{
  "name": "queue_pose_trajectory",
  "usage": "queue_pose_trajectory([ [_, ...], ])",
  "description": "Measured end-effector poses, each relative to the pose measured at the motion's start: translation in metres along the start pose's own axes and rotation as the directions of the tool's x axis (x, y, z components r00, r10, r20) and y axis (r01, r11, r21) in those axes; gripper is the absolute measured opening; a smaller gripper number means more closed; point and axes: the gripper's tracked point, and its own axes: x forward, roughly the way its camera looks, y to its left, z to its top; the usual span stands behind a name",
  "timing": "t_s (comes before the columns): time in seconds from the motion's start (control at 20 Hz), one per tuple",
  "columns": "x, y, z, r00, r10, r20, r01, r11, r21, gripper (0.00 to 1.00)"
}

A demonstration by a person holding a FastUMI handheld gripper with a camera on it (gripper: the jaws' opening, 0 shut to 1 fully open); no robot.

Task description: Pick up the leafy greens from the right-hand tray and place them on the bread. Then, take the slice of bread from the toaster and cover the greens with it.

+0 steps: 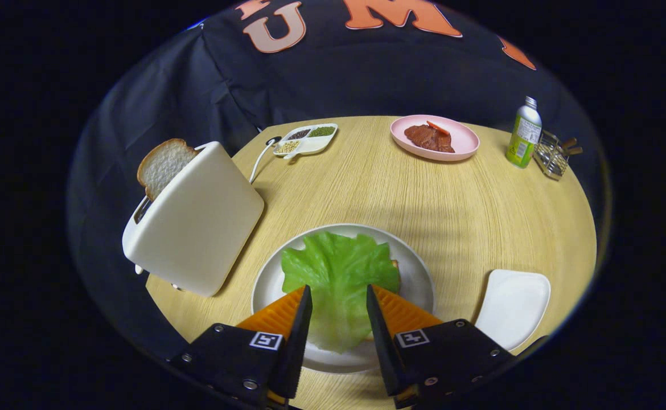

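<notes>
gripper view rides the gripper (338,296) | looks forward and down along its fingers | close over round white plate (264,285) | far edge of round wooden table (367,182) beyond

Your gripper (338,296) hangs with fingers apart over the leafy greens (336,273), which cover the bread (395,265) on the round plate (418,267). Left of the plate, the toaster (196,222) holds a bread slice (163,165); right, the white tray (512,307).

The leafy greens (337,279) hide nearly all the bread (395,264); the toaster (196,219) hides its slice's (164,165) lower part.
</notes>
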Motion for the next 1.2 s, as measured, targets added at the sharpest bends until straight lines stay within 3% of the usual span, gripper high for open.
queue_pose_trajectory([
  [0.35, -0.032, 0.020, 0.039, 0.998, -0.008, 0.068, 0.010, 1.000, -0.026, 0.77],
  [0.6, -0.064, 0.069, 0.090, 0.993, 0.044, 0.109, -0.037, 0.997, -0.062, 0.90],
  [1.2, -0.059, 0.216, 0.160, 0.983, 0.172, 0.059, -0.162, 0.975, -0.153, 0.92],
])
